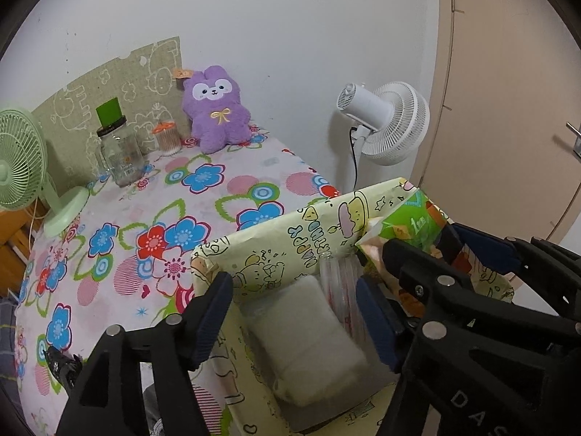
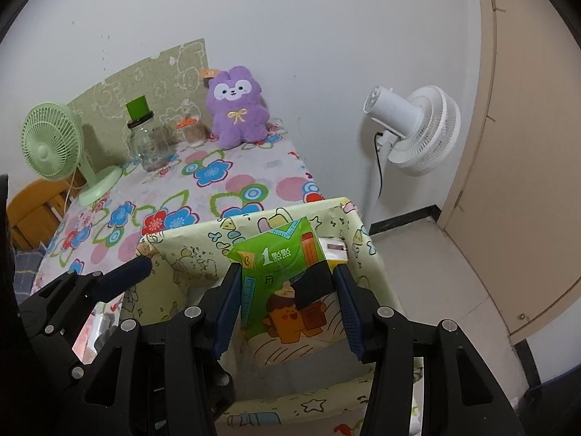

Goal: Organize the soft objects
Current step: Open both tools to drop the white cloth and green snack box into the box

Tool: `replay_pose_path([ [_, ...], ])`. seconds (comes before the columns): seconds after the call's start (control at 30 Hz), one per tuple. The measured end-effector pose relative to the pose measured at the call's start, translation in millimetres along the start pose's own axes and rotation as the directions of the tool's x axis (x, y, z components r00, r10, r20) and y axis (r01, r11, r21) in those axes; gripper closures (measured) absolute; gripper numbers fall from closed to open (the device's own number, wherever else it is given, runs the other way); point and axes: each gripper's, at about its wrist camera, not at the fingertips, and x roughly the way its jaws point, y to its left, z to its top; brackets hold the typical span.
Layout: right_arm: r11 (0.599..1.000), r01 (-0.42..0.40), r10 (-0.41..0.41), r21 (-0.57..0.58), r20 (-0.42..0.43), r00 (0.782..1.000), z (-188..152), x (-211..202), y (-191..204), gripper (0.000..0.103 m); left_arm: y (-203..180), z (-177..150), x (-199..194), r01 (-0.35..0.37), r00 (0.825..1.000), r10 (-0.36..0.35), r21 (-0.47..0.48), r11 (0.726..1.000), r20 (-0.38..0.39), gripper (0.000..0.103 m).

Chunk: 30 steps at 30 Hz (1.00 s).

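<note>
The right gripper (image 2: 287, 298) is clamping a green tissue pack (image 2: 287, 283) between both fingers and holding it upright over the right end of the yellow cartoon-print box (image 2: 366, 254) at the near edge of the floral-clothed table (image 1: 203, 196). The left gripper (image 1: 294, 312) is hanging above the box with its jaws spread and nothing between them — a white soft pack (image 1: 308, 338) and a clear wrapped bundle (image 1: 341, 290) are already lying inside. The risk I am noting is that the pack is sitting close to the box's right wall, so a release here could be catching the rim and tipping the pack outside — or jamming it on the clear bundle.
</note>
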Motion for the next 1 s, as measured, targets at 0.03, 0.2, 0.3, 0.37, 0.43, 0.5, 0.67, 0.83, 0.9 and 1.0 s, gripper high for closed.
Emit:
replay_pose_path([
  [0.03, 1.0, -0.004, 0.004, 0.003, -0.002, 1.0, 0, 0, 0, 0.049, 1, 0, -1, 0.0, 1.0, 0.0, 0.0, 1.0, 0.0, 0.029],
  [0.2, 1.0, -0.009, 0.009, 0.008, -0.007, 1.0, -2, -1, 3, 0.046, 4, -2, -4, -0.005, 1.0, 0.005, 0.003, 1.0, -0.007, 0.026],
  [0.3, 1.0, -0.013, 0.014, 0.014, -0.013, 1.0, -3, -3, 3, 0.044, 4, -4, -8, -0.004, 1.0, 0.004, 0.01, 1.0, -0.006, 0.026],
  [0.37, 1.0, -0.011, 0.011, 0.013, -0.01, 1.0, -4, -5, 4, 0.037, 4, -6, -11, -0.006, 1.0, 0.006, 0.013, 1.0, -0.001, 0.024],
  [0.43, 1.0, 0.0, 0.0, 0.01, 0.001, 1.0, -5, -10, 6, 0.027, 5, -7, -16, -0.007, 1.0, 0.007, 0.011, 1.0, 0.005, 0.022],
  [0.5, 1.0, 0.001, -0.001, 0.003, 0.015, 1.0, -6, -14, 8, 0.026, 6, -8, -19, -0.007, 1.0, 0.006, 0.008, 1.0, 0.01, 0.021],
  [0.67, 1.0, 0.001, -0.001, -0.008, 0.028, 1.0, -9, -24, 14, 0.025, 8, -11, -30, -0.009, 1.0, 0.009, 0.006, 1.0, 0.021, 0.02],
  [0.83, 1.0, 0.008, -0.007, -0.006, 0.045, 0.999, -11, -35, 19, 0.021, 13, -14, -43, -0.009, 0.999, 0.009, -0.008, 1.0, 0.04, 0.018],
  [0.9, 1.0, 0.006, -0.006, -0.01, 0.054, 0.999, -13, -40, 23, 0.021, 16, -16, -49, -0.011, 0.999, 0.012, -0.011, 1.0, 0.05, 0.018],
  [1.0, 1.0, 0.005, -0.004, -0.019, 0.069, 0.998, -14, -48, 28, 0.02, 19, -18, -57, -0.018, 0.998, 0.019, -0.016, 1.0, 0.065, 0.017],
])
